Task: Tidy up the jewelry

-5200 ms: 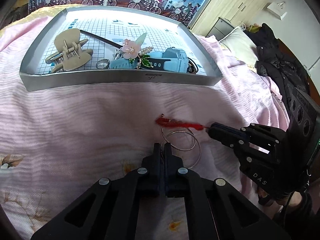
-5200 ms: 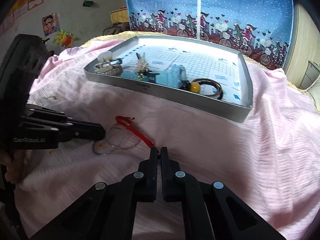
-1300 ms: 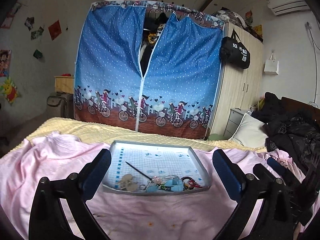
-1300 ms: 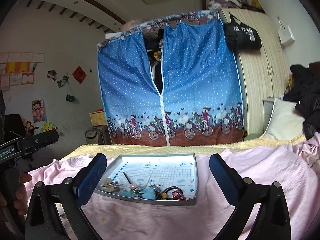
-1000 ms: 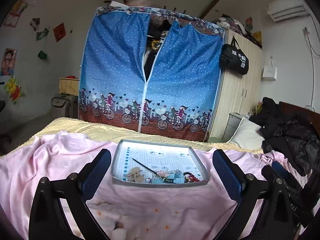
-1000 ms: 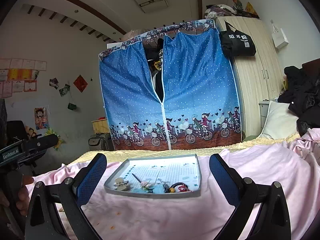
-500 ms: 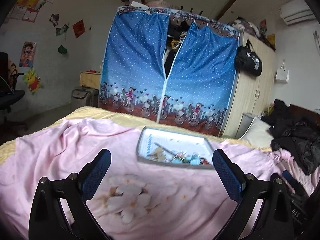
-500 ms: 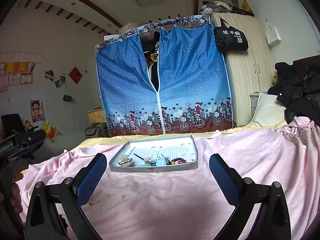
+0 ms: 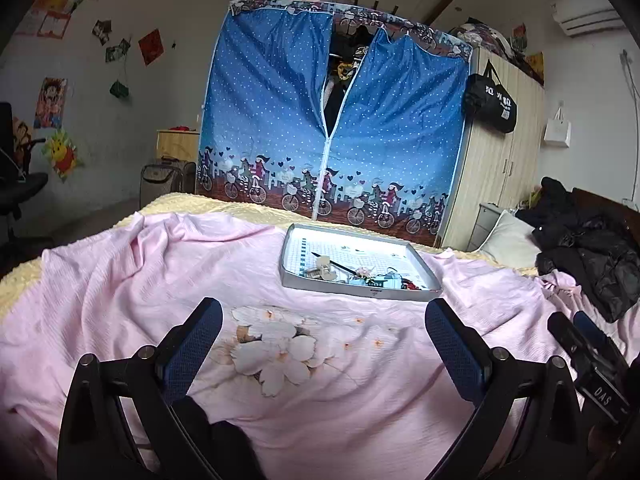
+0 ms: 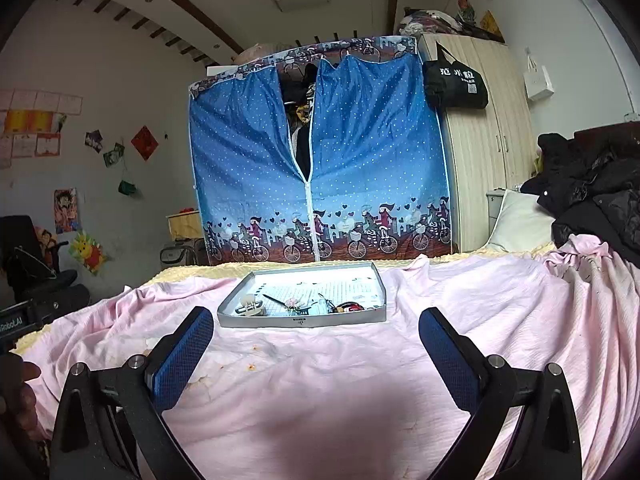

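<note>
My left gripper (image 9: 320, 344) is spread wide, its blue textured pads (image 9: 192, 348) at the lower corners of the frame, nothing between them. My right gripper (image 10: 316, 344) is equally wide and empty. The shallow grey cardboard tray (image 10: 303, 322) sits mid-frame on the wrinkled pink ribbed bedsheet (image 10: 320, 380), well apart from both grippers. Small jewelry pieces (image 9: 360, 274) cluster along its near wall: a beige claw clip (image 10: 250, 306), a thin dark stick and a pale flower piece; the finer detail is too small to tell. The blue dotted fabric wardrobe (image 10: 316, 184) fills the upper centre.
</note>
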A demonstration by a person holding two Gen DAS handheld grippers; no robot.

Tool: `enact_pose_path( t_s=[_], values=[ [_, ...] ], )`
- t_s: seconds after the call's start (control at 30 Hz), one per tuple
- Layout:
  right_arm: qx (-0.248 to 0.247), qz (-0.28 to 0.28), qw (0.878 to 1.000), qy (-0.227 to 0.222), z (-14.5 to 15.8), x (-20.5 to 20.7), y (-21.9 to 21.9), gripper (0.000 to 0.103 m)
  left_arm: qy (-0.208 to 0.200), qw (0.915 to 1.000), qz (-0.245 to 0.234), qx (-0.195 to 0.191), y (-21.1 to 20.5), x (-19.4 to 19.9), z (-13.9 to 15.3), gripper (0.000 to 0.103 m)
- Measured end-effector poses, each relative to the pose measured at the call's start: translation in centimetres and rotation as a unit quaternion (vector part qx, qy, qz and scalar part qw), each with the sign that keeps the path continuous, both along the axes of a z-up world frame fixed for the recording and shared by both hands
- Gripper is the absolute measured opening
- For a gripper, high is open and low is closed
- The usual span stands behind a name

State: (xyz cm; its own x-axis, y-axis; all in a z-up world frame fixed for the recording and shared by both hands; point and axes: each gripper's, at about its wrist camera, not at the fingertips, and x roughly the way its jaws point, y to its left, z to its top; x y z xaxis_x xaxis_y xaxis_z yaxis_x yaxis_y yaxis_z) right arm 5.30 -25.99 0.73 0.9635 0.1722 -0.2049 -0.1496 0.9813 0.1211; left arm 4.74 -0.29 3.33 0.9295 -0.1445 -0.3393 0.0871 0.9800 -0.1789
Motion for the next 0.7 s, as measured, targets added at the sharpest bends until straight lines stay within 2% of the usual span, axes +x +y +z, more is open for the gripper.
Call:
enact_pose_path(
  t_s=[0.4,0.7],
  values=[
    [-0.006,0.013,0.999,0.036,-0.9,0.6,0.9,0.103,-0.007,0.9994,0.013,0.032,0.0,-0.3,-0.9,0.099],
    [-0.018,0.016,0.999,0.044,-1.1,0.8,1.3,0.103,0.000,0.9993,0.015,0.034,0.4,0.0,-1.6,0.099]
  ],
)
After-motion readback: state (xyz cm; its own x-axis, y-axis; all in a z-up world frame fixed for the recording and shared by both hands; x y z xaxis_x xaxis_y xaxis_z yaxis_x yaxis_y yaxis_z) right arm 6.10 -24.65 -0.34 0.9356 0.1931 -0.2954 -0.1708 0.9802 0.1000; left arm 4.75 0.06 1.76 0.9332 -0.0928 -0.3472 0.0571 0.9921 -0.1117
